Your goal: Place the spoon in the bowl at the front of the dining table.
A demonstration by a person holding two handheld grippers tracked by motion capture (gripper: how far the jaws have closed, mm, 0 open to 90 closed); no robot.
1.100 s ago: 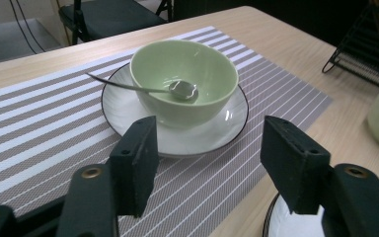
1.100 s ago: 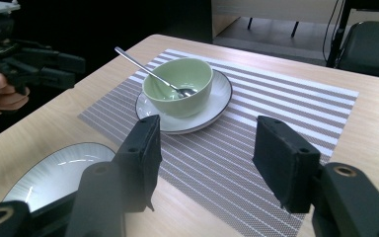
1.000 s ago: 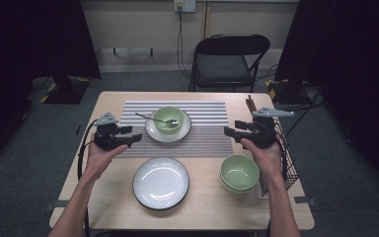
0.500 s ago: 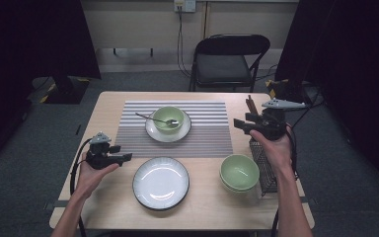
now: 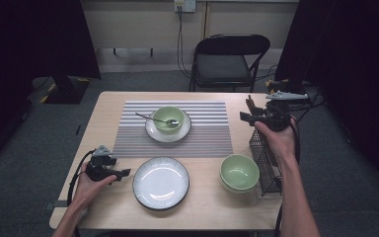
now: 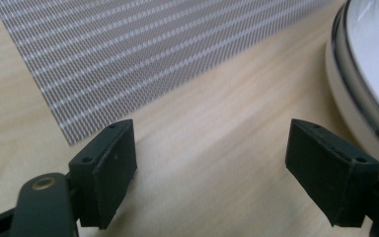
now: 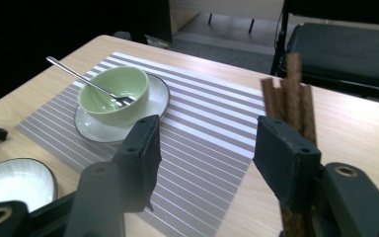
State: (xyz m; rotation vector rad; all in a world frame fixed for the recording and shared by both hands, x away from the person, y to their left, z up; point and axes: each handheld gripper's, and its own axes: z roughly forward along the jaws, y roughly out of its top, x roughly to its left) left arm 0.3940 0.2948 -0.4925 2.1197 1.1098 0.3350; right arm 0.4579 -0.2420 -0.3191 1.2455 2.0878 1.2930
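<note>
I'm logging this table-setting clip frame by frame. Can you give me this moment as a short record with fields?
left gripper: open, nothing between the jaws, low over bare wood beside the empty plate; jaws have just been opening
right gripper: open, holds nothing, above the wire basket of brown sticks
placemat: bears a saucer with a green bowl and spoon
stacked green bowls: beside the basket

table (image 5: 212,207) is lit evenly from overhead, but the room around it falls off into near black at both sides. soft glare on the white plate (image 5: 161,182). left gripper view is sharp on the placemat (image 6: 128,44), with soft jaw shadows on the wood. right gripper view blurs its own near jaws
</note>
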